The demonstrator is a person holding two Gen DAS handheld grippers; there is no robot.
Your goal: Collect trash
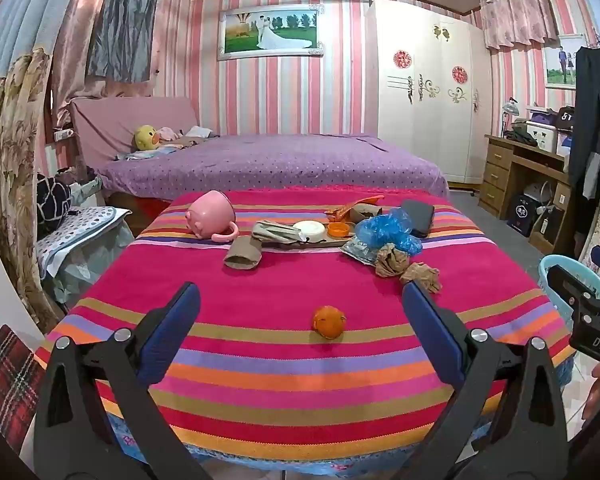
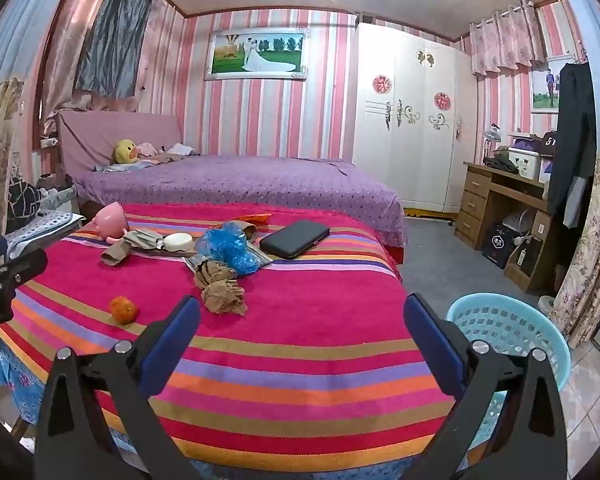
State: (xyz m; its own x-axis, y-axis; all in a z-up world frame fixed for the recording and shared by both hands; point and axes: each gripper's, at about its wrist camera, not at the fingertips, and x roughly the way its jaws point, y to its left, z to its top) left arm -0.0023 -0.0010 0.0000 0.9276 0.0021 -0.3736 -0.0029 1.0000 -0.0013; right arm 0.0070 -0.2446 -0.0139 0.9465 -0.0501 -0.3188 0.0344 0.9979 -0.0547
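Note:
A striped table (image 1: 300, 376) carries trash. An orange (image 1: 329, 321) lies near the front, between my left gripper's (image 1: 300, 300) open fingers but farther ahead; it also shows in the right wrist view (image 2: 123, 309). Crumpled brown stockings (image 1: 406, 266) (image 2: 220, 288), a blue plastic bag (image 1: 388, 230) (image 2: 230, 250), a cardboard tube (image 1: 244, 256), a white lid (image 1: 309, 230) and an orange cap (image 1: 338, 230) lie farther back. My right gripper (image 2: 302, 312) is open and empty above the table's right front, beside a light blue basket (image 2: 512, 340).
A pink pig mug (image 1: 210, 216) lies tipped at the back left. A black case (image 2: 295, 239) sits at the back right. A purple bed (image 1: 268, 164) stands behind the table, a wooden desk (image 1: 520, 176) to the right, a cluttered stool (image 1: 80, 224) to the left.

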